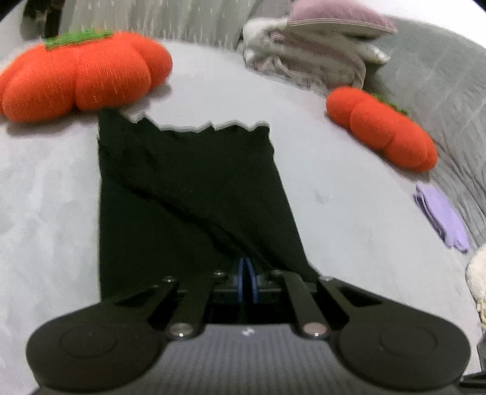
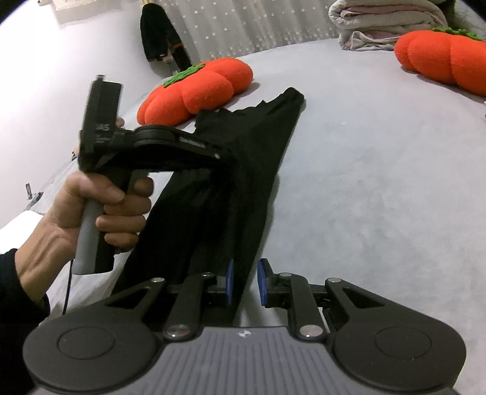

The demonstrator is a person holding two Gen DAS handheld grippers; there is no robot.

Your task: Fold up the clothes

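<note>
Between both claws' pads: black garment [image 1: 194, 188], left claw [image 1: 248, 273] prob. clamped.

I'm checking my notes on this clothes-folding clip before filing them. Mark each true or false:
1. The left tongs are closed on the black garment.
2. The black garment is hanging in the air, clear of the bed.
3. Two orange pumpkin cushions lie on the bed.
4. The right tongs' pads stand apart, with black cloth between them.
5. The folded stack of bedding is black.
1. True: the left tongs pinch the black garment.
2. False: its far end lies on the bed; only the near end is lifted.
3. True: one pumpkin cushion and another.
4. True: right tongs.
5. False: the bedding is pale, white and pinkish.
</note>
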